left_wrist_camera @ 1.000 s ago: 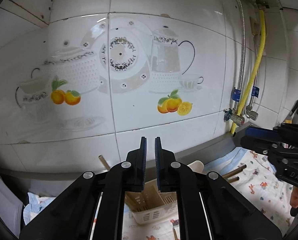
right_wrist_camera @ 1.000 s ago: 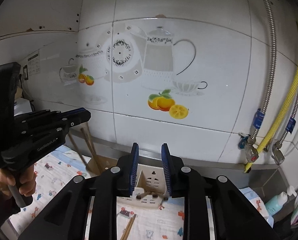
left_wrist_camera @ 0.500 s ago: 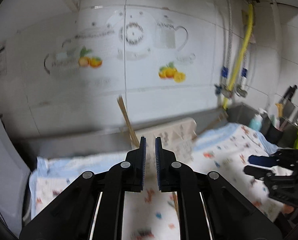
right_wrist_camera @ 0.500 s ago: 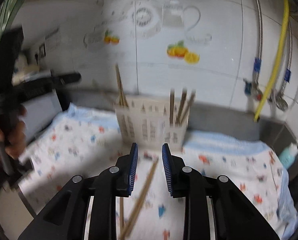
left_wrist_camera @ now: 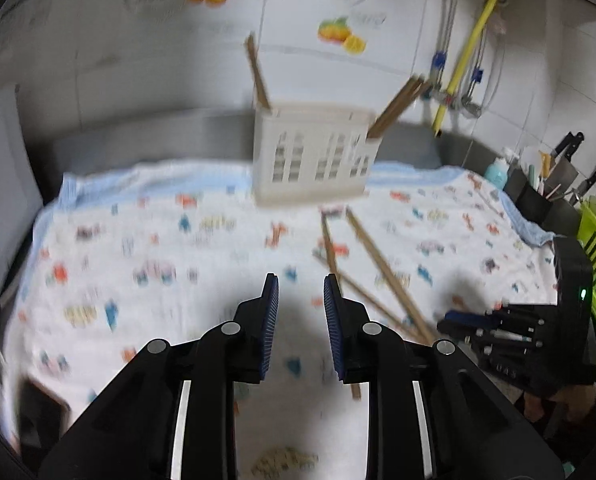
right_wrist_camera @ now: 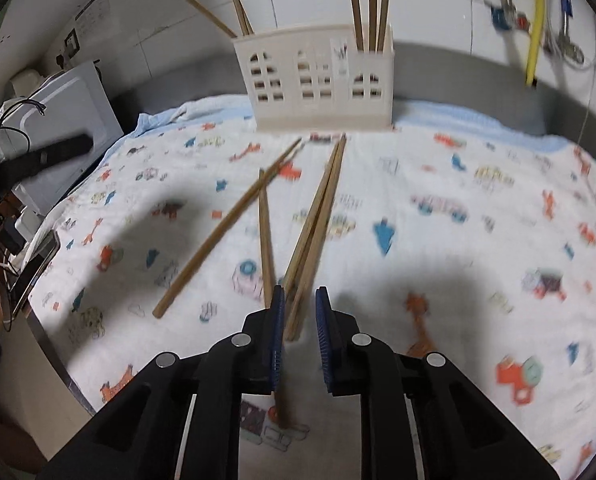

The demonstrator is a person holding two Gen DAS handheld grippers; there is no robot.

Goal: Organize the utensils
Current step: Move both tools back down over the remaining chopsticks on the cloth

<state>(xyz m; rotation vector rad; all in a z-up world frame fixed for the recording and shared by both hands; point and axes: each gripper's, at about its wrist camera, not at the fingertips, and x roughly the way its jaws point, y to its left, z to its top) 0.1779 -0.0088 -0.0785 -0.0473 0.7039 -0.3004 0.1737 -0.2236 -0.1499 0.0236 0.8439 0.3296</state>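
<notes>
Right wrist view: I am lowering my right hand-held gripper (right_wrist_camera: pixel 300 300), jaws narrowing around but not yet gripping loose chopsticks (right_wrist_camera: pixel 314 232) mid-table, short of the holder (right_wrist_camera: pixel 314 80) at the far edge; my left hand-held gripper (left_wrist_camera: pixel 298 292) is opening, empty.

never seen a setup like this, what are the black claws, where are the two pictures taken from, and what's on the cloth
The black claws are two-finger grippers, one in each of a person's hands, each carrying a camera that looks along its fingers. One picture is from the left gripper, the other from the right gripper. On the printed cloth stands a white holder with some chopsticks upright in it; more loose chopsticks lie in front of it. Nothing is held. The left jaws have just been opening over bare cloth. The right jaws have just been closing, with chopstick ends between them, not yet pinched.
</notes>
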